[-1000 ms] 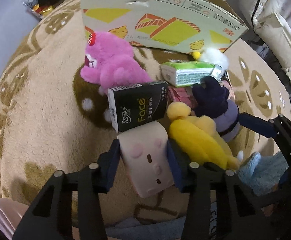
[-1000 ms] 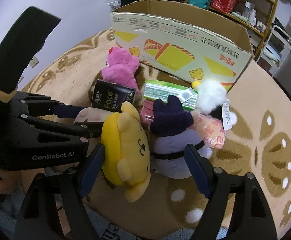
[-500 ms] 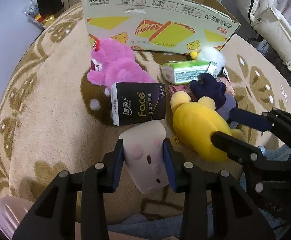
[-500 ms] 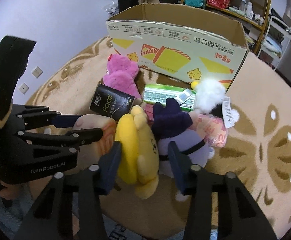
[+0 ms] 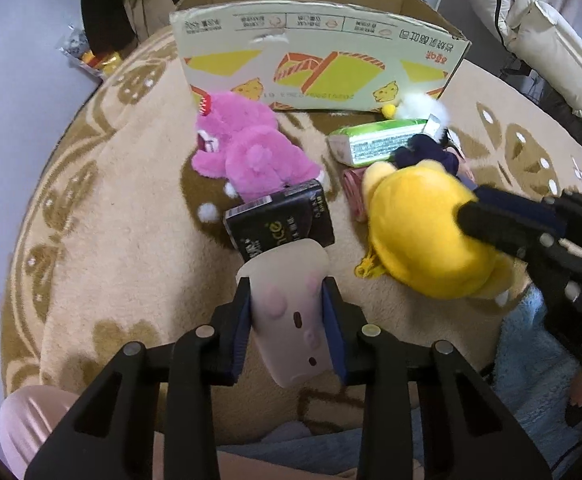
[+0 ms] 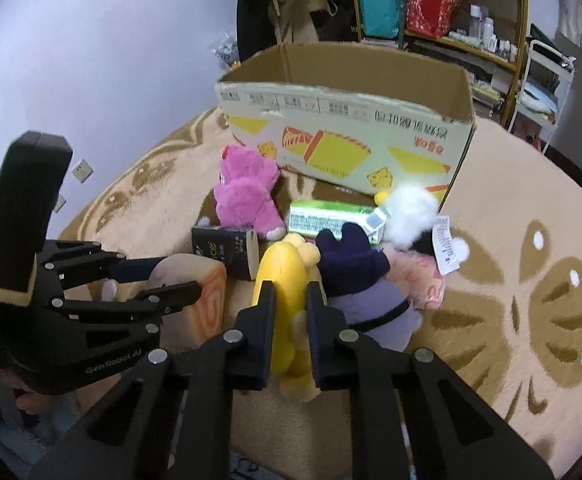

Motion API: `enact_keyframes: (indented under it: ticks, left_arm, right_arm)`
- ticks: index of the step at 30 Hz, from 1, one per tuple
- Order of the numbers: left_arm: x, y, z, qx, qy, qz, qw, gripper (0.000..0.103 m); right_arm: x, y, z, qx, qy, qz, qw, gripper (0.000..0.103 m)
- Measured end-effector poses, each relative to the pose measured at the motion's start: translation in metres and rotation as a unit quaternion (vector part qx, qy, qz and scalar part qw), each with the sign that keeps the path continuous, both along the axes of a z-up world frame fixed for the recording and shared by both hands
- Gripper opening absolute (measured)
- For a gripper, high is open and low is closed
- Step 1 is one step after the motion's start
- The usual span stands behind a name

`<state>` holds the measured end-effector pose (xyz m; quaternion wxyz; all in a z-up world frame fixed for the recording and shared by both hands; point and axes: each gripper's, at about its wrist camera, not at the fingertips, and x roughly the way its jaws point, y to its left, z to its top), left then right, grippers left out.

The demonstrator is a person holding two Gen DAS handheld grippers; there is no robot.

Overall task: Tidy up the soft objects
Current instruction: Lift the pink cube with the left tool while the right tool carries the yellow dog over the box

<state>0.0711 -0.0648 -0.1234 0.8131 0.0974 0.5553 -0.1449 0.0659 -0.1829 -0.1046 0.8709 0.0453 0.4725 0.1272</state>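
Note:
My left gripper (image 5: 289,292) is shut on a pale pink toast-shaped plush (image 5: 289,300) and holds it above the rug; the plush also shows in the right wrist view (image 6: 203,292). My right gripper (image 6: 290,288) is shut on a yellow plush dog (image 6: 283,280), squeezing its body; in the left wrist view the dog (image 5: 415,232) hangs lifted. An open cardboard box (image 6: 343,136) stands behind the pile (image 5: 319,64). On the rug lie a pink plush bear (image 5: 247,148), a black tissue pack (image 5: 283,220), a green tissue pack (image 5: 379,142) and a purple-hatted doll (image 6: 359,276).
A white fluffy toy (image 6: 409,210) and a pink packet (image 6: 415,276) lie by the box's corner. The round beige rug (image 5: 111,220) spreads left and right. Shelves (image 6: 443,12) and hanging clothes stand behind the box. A white padded coat (image 5: 543,28) is at right.
Both grippers closed tighter on their plush toys and rose. The yellow dog lifted off the rug and the toast plush came up with the left gripper.

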Motion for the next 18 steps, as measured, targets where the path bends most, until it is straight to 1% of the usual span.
enact_keyframes:
  ticks: [2,4,7,9,13,15,18]
  left_arm:
    - [-0.006,0.001,0.002,0.015,-0.015,0.002,0.9998,0.032]
    - [-0.011,0.001,0.006,0.022,-0.029,-0.001,0.9994,0.032]
    - [-0.016,0.001,0.013,0.010,-0.045,-0.009,0.9989,0.029]
    - [-0.018,0.000,0.015,0.005,-0.048,-0.013,0.9987,0.028]
    - [-0.020,0.001,0.017,0.016,-0.055,-0.005,0.9984,0.028]
    - [-0.021,0.004,0.020,0.010,-0.059,-0.001,0.9982,0.028]
    - [-0.024,0.008,0.029,-0.001,-0.079,0.007,0.9969,0.028]
  right_arm:
    - [-0.004,-0.002,0.004,-0.005,-0.007,-0.008,1.000,0.016]
    - [-0.009,-0.004,0.011,-0.002,-0.022,-0.011,1.000,0.016]
    - [-0.017,-0.005,0.023,-0.003,-0.047,-0.015,0.999,0.015]
    - [-0.020,-0.006,0.027,-0.005,-0.052,-0.019,0.998,0.015]
    - [-0.023,-0.010,0.030,0.005,-0.048,-0.026,0.998,0.015]
    - [-0.027,-0.012,0.034,0.008,-0.056,-0.030,0.998,0.015]
    - [-0.032,-0.014,0.040,0.010,-0.070,-0.033,0.997,0.015]
